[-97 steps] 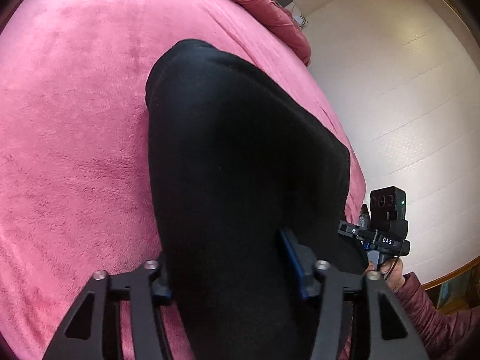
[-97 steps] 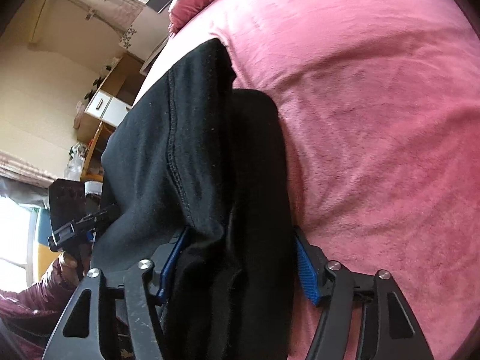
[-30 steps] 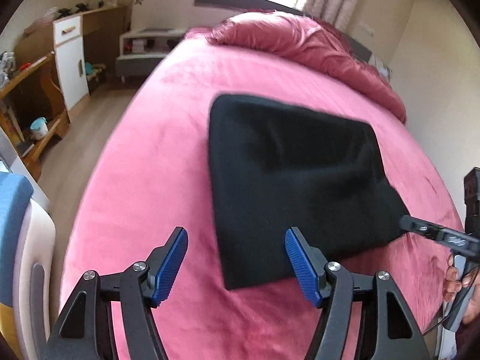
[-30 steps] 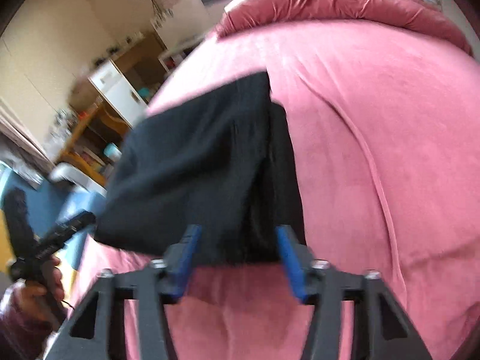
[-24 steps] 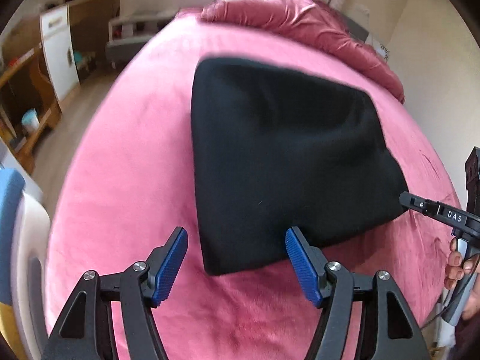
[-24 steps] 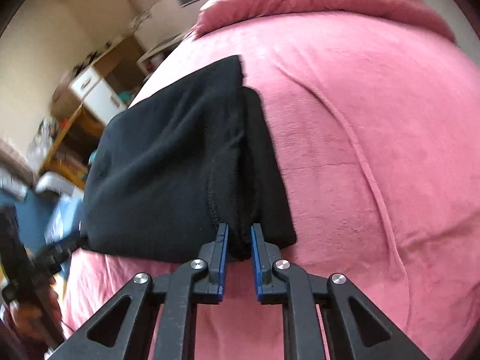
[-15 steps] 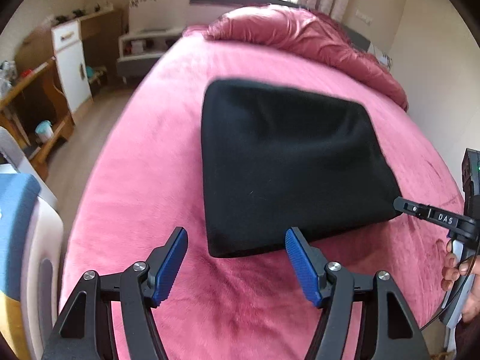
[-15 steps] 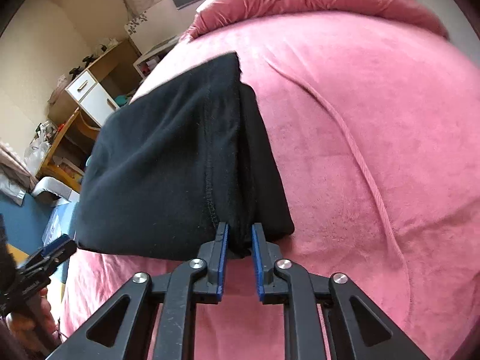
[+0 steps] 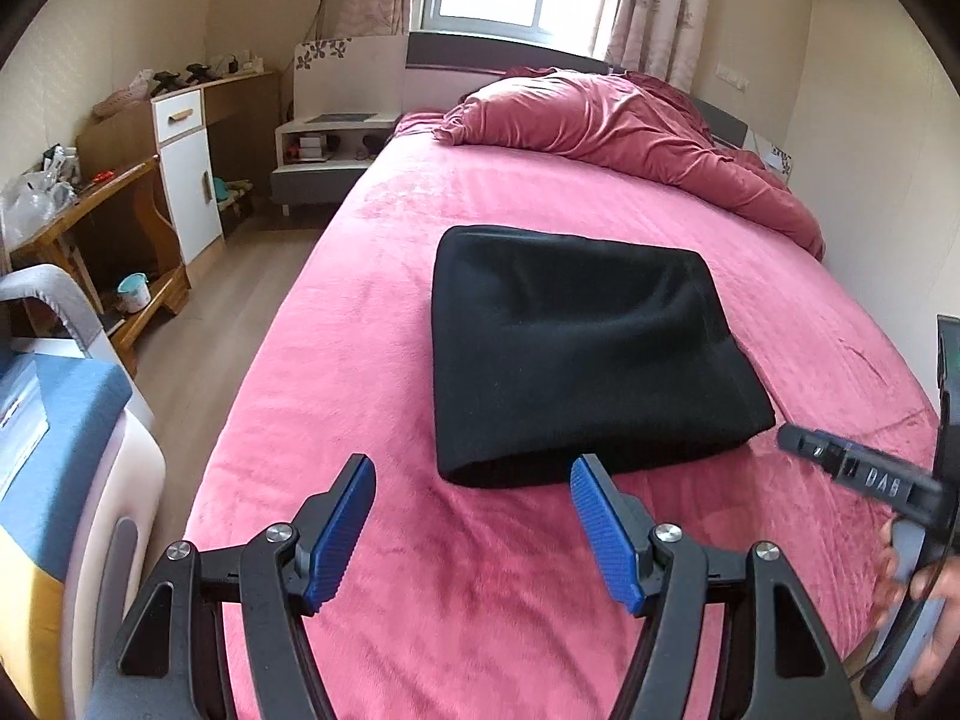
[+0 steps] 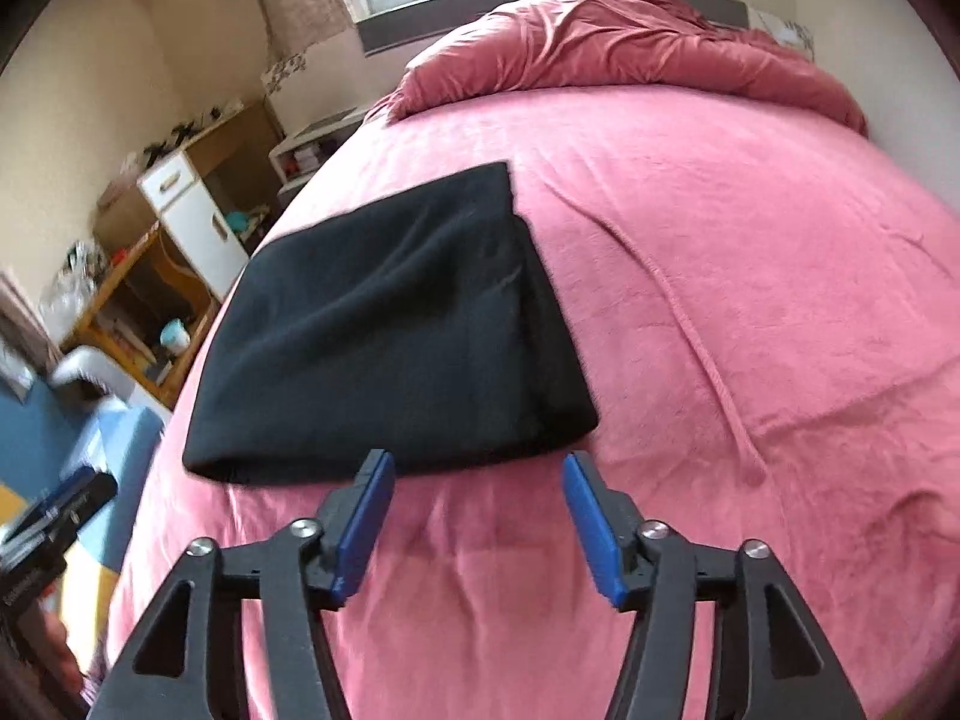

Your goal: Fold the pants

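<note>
Black pants [image 9: 576, 360] folded into a compact rectangle, lying flat on the pink bed [image 9: 372, 300], toward the near half of the mattress. Left hand-held gripper [image 9: 471, 519] wide apart, nothing between the blue pads, hanging above the sheet just short of the pants' near edge, not touching. Right hand-held gripper [image 10: 477, 519] opening, jaws apart, nothing between them; the near folded edge of the pants [image 10: 384, 324] lies just past the tips, no contact. In the left wrist view the right hand-held gripper also shows at the right edge, with the person's hand [image 9: 924, 606] on its grip, its tip near the pants' near right corner. Crumpled maroon duvet [image 9: 618, 126] bunched at the head of the bed. Wooden desk [image 9: 90, 204] with clutter and a white cabinet [image 9: 186, 174] along the left wall. Right wrist view somewhat motion-blurred.
</note>
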